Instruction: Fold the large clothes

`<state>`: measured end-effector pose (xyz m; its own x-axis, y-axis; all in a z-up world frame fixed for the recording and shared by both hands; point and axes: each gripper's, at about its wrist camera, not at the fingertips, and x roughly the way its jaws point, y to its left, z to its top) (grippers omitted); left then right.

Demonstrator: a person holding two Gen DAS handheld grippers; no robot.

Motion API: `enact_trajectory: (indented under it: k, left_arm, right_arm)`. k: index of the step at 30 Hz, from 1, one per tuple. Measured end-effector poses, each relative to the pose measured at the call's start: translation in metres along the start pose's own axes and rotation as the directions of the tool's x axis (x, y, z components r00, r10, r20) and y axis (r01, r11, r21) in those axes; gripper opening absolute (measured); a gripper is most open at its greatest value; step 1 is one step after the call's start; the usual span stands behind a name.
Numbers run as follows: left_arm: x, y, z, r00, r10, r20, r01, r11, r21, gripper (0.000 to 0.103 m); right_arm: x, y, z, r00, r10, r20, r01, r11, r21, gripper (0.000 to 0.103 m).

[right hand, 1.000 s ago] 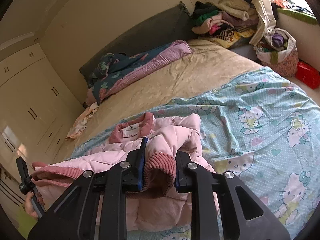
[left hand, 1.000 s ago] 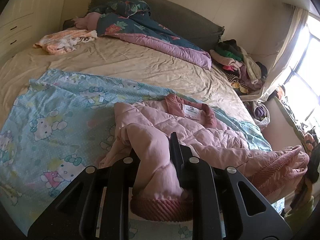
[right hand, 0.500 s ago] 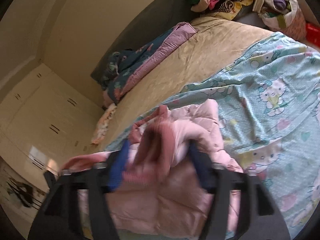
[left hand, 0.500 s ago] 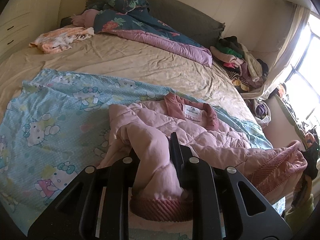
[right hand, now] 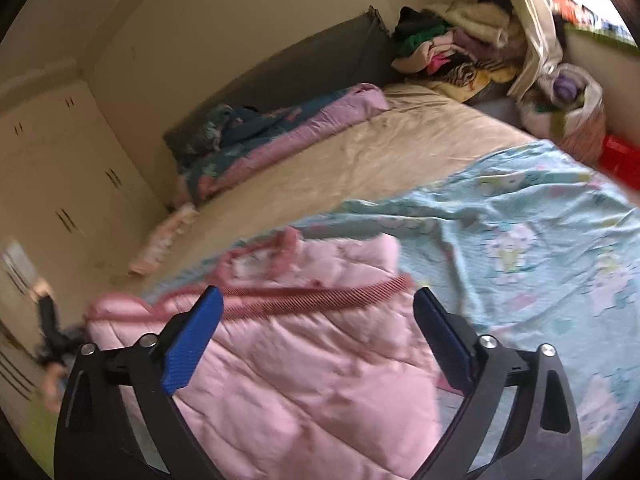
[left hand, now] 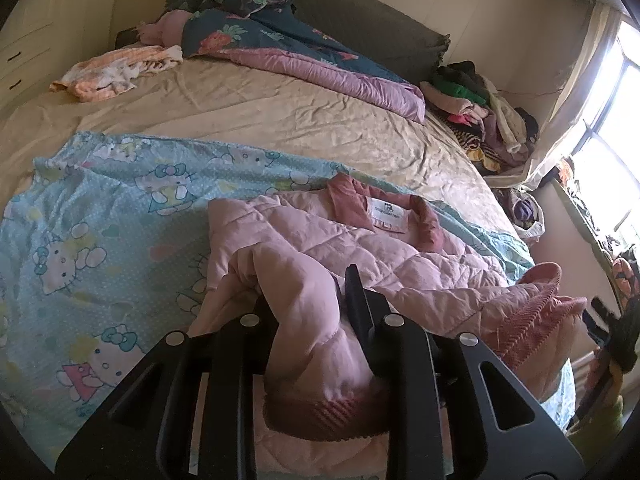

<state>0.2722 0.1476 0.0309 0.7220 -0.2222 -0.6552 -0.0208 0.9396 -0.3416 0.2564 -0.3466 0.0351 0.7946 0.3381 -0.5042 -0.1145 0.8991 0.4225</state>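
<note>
A pink quilted jacket with a darker ribbed collar and cuffs lies on a blue Hello Kitty sheet at the near end of the bed. My left gripper is shut on a sleeve of the jacket, whose ribbed cuff bulges between the fingers. My right gripper is open and empty, hovering just above the jacket, with its ribbed hem lying between the blue pads. The right view is blurred.
A floral duvet and a peach garment lie at the head of the bed. A pile of clothes sits at the far right corner by the window. White wardrobes stand on the left side.
My right gripper has opened and let go of the jacket's ribbed edge, which now lies flat across the jacket. My left gripper has kept its grip and barely moved.
</note>
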Motion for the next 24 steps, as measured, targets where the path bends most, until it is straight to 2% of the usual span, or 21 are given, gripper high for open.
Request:
enact_trajectory:
  k: [4, 7, 10, 12, 16, 17, 20, 22, 24]
  left_arm:
    - [0.011, 0.006, -0.004, 1.000, 0.004, -0.021, -0.004, 1.000, -0.027, 0.024]
    - [0.018, 0.011, -0.007, 0.999, -0.008, -0.036, 0.006, 0.999, -0.054, 0.036]
    - [0.017, 0.010, -0.008, 0.999, -0.030, -0.036, 0.027, 0.997, -0.070, 0.052]
    - [0.012, 0.006, -0.007, 0.999, -0.049, -0.023, 0.047, 0.997, -0.066, 0.077]
    - [-0.006, -0.005, -0.004, 0.998, -0.059, 0.010, 0.060, 0.998, -0.038, 0.087]
    - [-0.014, -0.007, -0.003, 0.998, -0.055, 0.029, 0.056, 0.998, -0.032, 0.094]
    - [-0.041, -0.010, -0.001, 0.993, -0.037, 0.109, 0.037, 0.999, 0.000, 0.094]
    - [-0.051, -0.008, -0.001, 0.991, -0.020, 0.133, 0.019, 1.000, 0.011, 0.094]
    - [-0.056, 0.001, -0.006, 0.988, 0.034, 0.149, -0.039, 0.999, 0.025, 0.094]
  right_arm:
    - [0.012, -0.005, -0.026, 0.993, -0.104, -0.063, 0.099, 0.992, -0.080, 0.098]
    - [0.022, -0.012, -0.045, 0.983, -0.143, -0.113, 0.131, 0.986, -0.103, 0.098]
    - [0.036, -0.021, -0.060, 0.973, -0.147, -0.178, 0.131, 0.987, -0.098, 0.098]
    - [0.045, -0.023, -0.068, 0.965, -0.152, -0.212, 0.134, 0.986, -0.098, 0.098]
    - [0.050, -0.020, -0.076, 0.964, -0.144, -0.224, 0.124, 0.987, -0.099, 0.098]
    - [0.049, -0.019, -0.076, 0.964, -0.142, -0.225, 0.123, 0.988, -0.097, 0.098]
    - [0.044, -0.017, -0.077, 0.967, -0.142, -0.211, 0.123, 0.987, -0.100, 0.098]
    - [0.039, -0.013, -0.078, 0.968, -0.150, -0.201, 0.129, 0.985, -0.117, 0.098]
    - [0.034, -0.010, -0.078, 0.968, -0.161, -0.192, 0.137, 0.982, -0.132, 0.098]
